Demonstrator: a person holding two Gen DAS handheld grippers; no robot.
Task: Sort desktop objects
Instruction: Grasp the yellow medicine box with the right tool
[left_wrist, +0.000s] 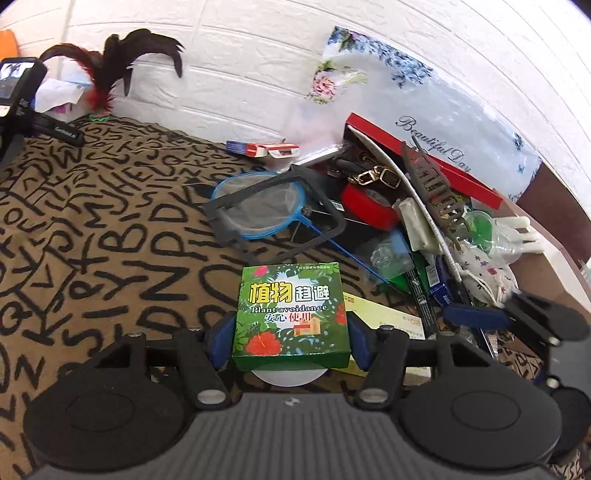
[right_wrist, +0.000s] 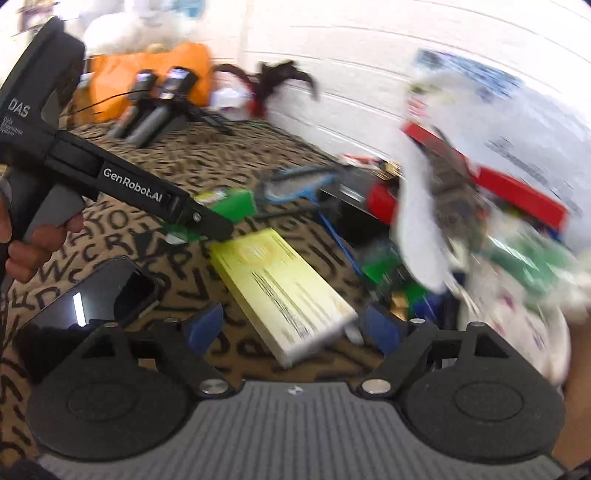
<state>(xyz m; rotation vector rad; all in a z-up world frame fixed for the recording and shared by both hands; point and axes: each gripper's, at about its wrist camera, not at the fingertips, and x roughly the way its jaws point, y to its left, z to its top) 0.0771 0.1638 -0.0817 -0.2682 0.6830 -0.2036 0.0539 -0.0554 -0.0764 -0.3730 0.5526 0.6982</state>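
Observation:
My left gripper (left_wrist: 290, 338) is shut on a green "Plant avoidance" box (left_wrist: 291, 314) and holds it over the letter-patterned cloth (left_wrist: 92, 229). The same green box (right_wrist: 236, 203) shows in the right wrist view at the tip of the left gripper tool (right_wrist: 110, 181). My right gripper (right_wrist: 293, 328) is open, its blue pads either side of the near end of a pale yellow box (right_wrist: 280, 288) lying on the cloth. That yellow box (left_wrist: 384, 319) also shows behind the green box. The right wrist view is blurred.
A pile of clutter lies at the right: a blue-rimmed net (left_wrist: 258, 206), a dark frame (left_wrist: 325, 218), red tape (left_wrist: 365, 205), a red box (left_wrist: 424, 155), a floral bag (left_wrist: 399, 85). A feather toy (left_wrist: 107, 77) stands by the wall. A black phone (right_wrist: 88, 299) lies near left.

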